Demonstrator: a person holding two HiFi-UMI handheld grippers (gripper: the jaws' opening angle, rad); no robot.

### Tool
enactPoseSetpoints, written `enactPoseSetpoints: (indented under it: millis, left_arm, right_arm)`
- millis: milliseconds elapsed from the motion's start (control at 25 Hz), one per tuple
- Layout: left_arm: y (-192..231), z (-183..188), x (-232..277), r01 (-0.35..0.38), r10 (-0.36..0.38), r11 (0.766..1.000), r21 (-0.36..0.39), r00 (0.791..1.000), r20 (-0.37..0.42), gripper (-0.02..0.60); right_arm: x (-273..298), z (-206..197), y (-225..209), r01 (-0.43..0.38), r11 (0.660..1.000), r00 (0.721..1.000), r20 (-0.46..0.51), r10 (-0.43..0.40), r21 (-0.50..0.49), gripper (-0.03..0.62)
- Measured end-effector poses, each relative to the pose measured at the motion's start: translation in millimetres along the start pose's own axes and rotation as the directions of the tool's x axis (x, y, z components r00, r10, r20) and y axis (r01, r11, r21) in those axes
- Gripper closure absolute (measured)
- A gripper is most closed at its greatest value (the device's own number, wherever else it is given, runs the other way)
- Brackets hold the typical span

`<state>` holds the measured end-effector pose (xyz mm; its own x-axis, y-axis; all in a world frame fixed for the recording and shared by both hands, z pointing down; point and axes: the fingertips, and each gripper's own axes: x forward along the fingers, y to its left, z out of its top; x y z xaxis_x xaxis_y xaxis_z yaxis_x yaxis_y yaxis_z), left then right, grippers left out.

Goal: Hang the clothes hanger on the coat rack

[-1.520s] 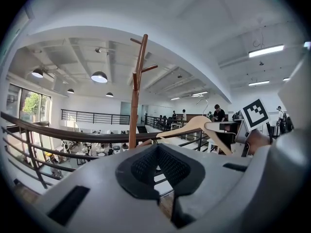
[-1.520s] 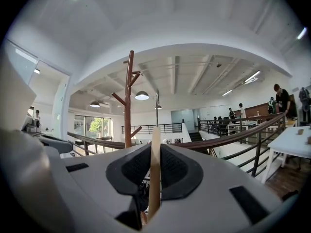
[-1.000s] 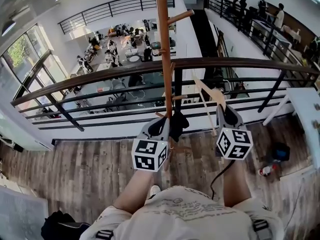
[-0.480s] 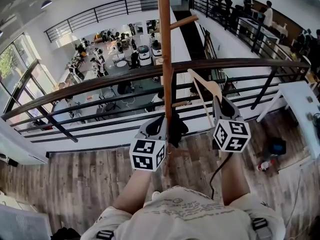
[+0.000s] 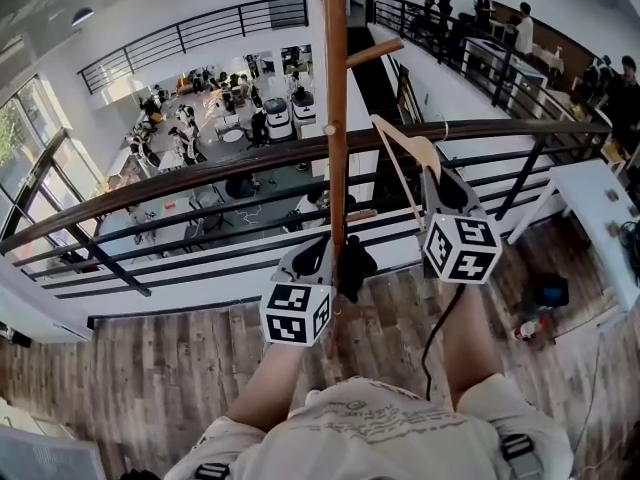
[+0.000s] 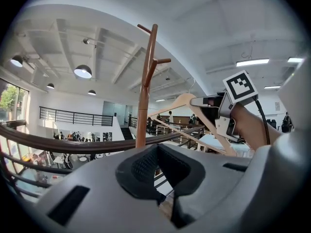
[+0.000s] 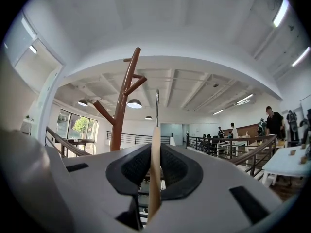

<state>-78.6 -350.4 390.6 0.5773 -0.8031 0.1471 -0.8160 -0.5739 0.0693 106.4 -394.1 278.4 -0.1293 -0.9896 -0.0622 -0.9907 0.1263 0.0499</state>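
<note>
Right gripper view: fingers (image 7: 132, 169) of right gripper (image 7: 154, 152) tight on pale clothes hanger (image 7: 155, 132).

Dark metal railing (image 5: 200, 173) runs across mid-frame of the head view. Wood-plank floor (image 5: 150, 348) fills lower left. White table (image 5: 600, 208) at right edge. Open lower hall (image 5: 220, 108) with desks and people, upper left. Standing people (image 5: 525, 28) upper right. Windows (image 5: 20, 158) at left edge

The right gripper (image 5: 432, 180) has lifted the clothes hanger (image 5: 398, 146) higher up alongside the coat rack (image 5: 336, 118).
</note>
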Motion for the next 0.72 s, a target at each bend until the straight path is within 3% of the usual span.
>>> enactPoseSetpoints:
  millis: [720]
  left_arm:
    - [6.9,-5.3,8.9,0.013,-0.013,1.0,-0.004,1.0,-0.018,0.577]
  right_arm:
    - [37.0,58.8,3.6,0.012,1.0,0.997,0.08,-0.011,-0.018,0.543]
